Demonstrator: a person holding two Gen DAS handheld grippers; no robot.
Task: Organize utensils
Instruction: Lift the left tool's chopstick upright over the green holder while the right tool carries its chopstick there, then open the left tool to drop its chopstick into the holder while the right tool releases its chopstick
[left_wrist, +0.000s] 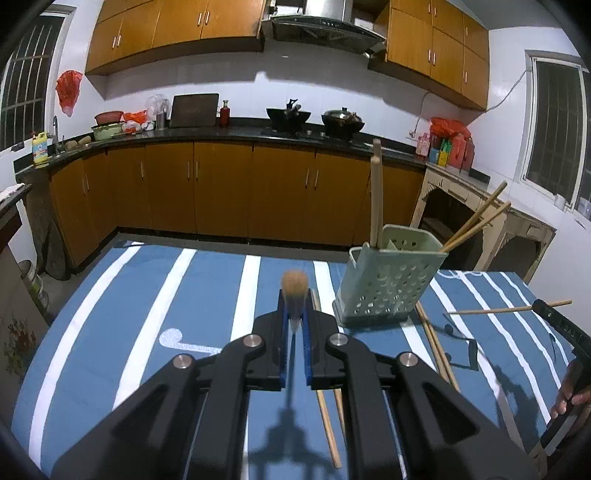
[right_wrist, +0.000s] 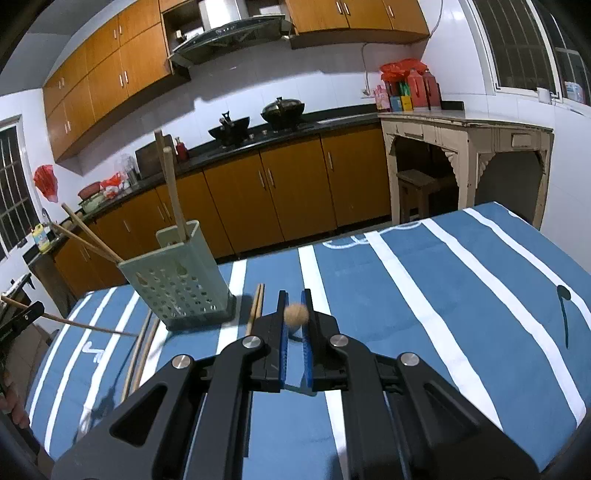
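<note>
My left gripper (left_wrist: 294, 301) is shut on a wooden chopstick (left_wrist: 294, 283) that points straight away from the camera, lifted above the striped cloth. My right gripper (right_wrist: 294, 297) is likewise shut on a chopstick (right_wrist: 296, 315), seen end-on. The pale green perforated utensil holder (left_wrist: 388, 280) (right_wrist: 181, 273) stands ahead, to the right of the left gripper and to the left of the right one. It holds an upright wooden handle (left_wrist: 376, 192) and two leaning chopsticks (left_wrist: 476, 218). Each gripper shows at the edge of the other's view, with its chopstick sticking out sideways (left_wrist: 509, 309) (right_wrist: 85, 325).
Loose chopsticks lie on the blue-and-white striped tablecloth (left_wrist: 155, 295): a pair by the holder's base (left_wrist: 436, 347) (right_wrist: 140, 354) and a pair below the left gripper (left_wrist: 327, 424) (right_wrist: 255, 306). Kitchen cabinets and a counter stand beyond the table's far edge. A hand (left_wrist: 570, 398) shows at right.
</note>
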